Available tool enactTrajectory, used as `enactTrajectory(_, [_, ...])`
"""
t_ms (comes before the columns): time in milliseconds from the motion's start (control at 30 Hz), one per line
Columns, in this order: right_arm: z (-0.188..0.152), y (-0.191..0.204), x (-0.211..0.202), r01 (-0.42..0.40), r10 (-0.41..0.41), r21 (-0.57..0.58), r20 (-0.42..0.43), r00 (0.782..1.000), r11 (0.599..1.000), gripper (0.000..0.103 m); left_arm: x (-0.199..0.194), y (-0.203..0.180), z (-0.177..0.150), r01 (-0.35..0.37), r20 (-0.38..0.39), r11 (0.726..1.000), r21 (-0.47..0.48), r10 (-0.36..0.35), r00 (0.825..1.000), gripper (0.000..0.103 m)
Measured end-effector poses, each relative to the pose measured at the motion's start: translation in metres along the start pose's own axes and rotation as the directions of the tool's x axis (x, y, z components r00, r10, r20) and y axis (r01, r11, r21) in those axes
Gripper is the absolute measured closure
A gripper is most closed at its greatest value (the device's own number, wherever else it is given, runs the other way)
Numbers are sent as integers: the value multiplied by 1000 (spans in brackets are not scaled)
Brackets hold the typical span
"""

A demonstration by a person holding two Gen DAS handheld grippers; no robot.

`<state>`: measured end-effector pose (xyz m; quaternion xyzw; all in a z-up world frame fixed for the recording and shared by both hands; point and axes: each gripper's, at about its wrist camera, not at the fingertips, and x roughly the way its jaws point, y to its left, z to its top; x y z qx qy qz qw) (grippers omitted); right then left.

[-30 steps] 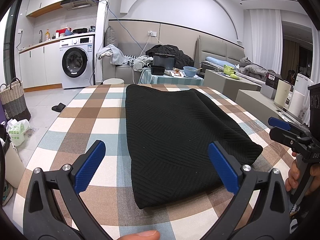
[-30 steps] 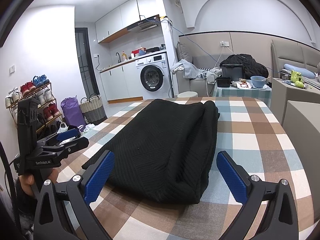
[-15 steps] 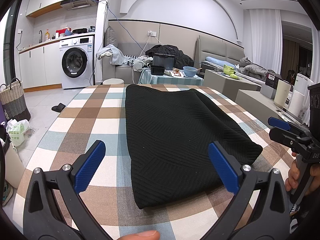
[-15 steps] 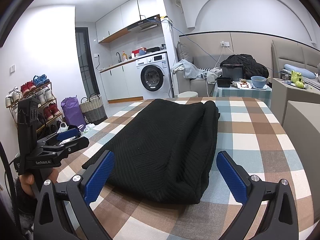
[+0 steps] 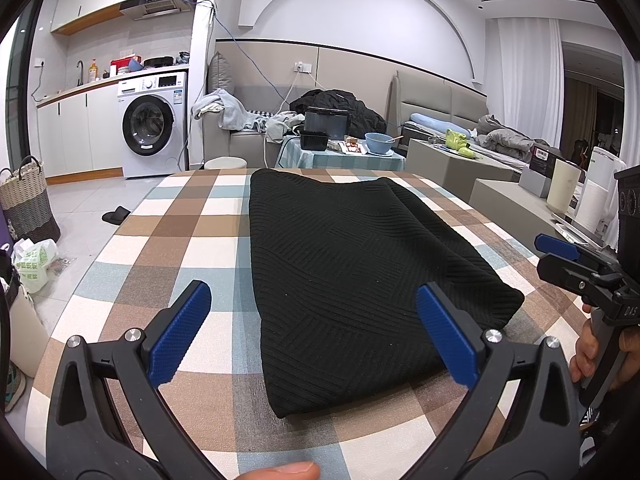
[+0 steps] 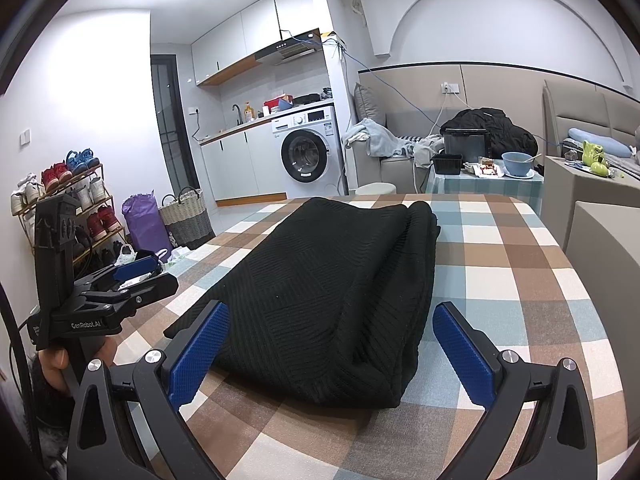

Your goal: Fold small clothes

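Left wrist view showed the left gripper with its blue pads spread wide and nothing between them, held over the near edge of the table, whose top was a brown, white and blue check. A folded black knit garment lay flat along the middle of the table, running from near the front edge toward the far edge, its doubled fold thickest on the right side. The right gripper hung off the table's right edge, gripped by a hand; from this side its fingers looked close together.

The right wrist view settled it: the right gripper was spread as well, empty, its left pad just in front of the garment's near end. The left gripper sat beyond the table's left edge.

On a small side table past the far edge, a blue bowl held a utensil leaning on its rim, and a black tray stood beside it, its contents not visible. A woven basket stood on the floor by a purple bag; what lay inside could not be told.
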<state>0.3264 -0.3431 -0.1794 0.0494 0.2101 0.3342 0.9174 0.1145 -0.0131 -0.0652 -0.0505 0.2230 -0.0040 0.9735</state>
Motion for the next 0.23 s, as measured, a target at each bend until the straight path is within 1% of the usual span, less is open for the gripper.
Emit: enactTrajectory(233, [0,0,1,0,0,0,0,1000,1000,0,-1,-6,0,5,11,1000,1,-5,1000,1])
